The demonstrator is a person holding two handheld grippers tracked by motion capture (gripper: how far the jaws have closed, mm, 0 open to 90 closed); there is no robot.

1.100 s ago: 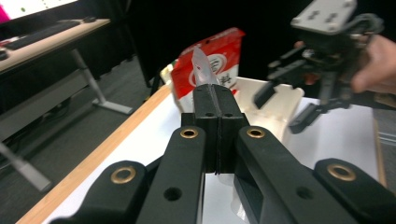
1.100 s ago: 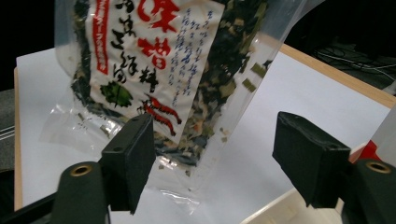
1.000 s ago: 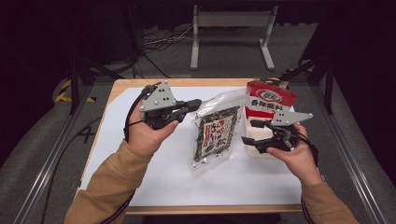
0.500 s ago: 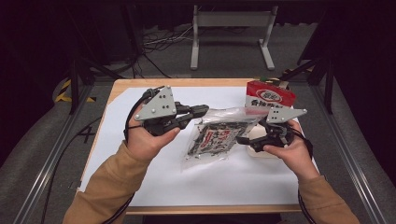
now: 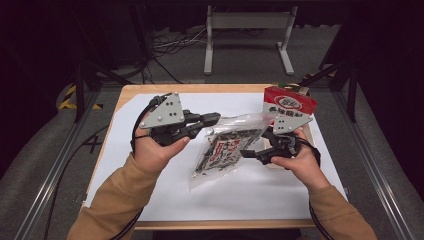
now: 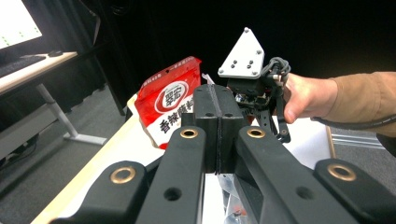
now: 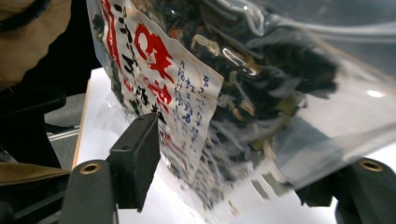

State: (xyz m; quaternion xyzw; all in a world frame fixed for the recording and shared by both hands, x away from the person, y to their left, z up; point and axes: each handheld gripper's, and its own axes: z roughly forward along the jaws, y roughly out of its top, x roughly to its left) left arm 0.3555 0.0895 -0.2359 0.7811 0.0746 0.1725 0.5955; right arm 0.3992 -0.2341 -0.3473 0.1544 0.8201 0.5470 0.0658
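Note:
A clear bag of dark dried leaves with a red-and-white label (image 5: 225,150) hangs tilted above the white sheet. My left gripper (image 5: 212,119) is shut on its upper corner; in the left gripper view the jaws (image 6: 215,100) meet flat. My right gripper (image 5: 247,154) sits at the bag's right edge. Its jaws have just been closing a little, and the bag (image 7: 224,107) lies between them. The left pad (image 7: 140,158) stands just clear of the film, so the right gripper (image 7: 233,161) is open.
A red snack packet (image 5: 289,102) stands upright at the table's right side, just behind my right hand, and shows as (image 6: 170,100) past the left jaws. The white sheet (image 5: 150,200) covers the wooden table (image 5: 200,89). A metal stand (image 5: 245,30) is on the floor beyond.
The bag swung from hanging upright to lying tilted across the middle. My right gripper moved left to the bag's edge, so the bag is between its jaws. The left hand barely shifted.

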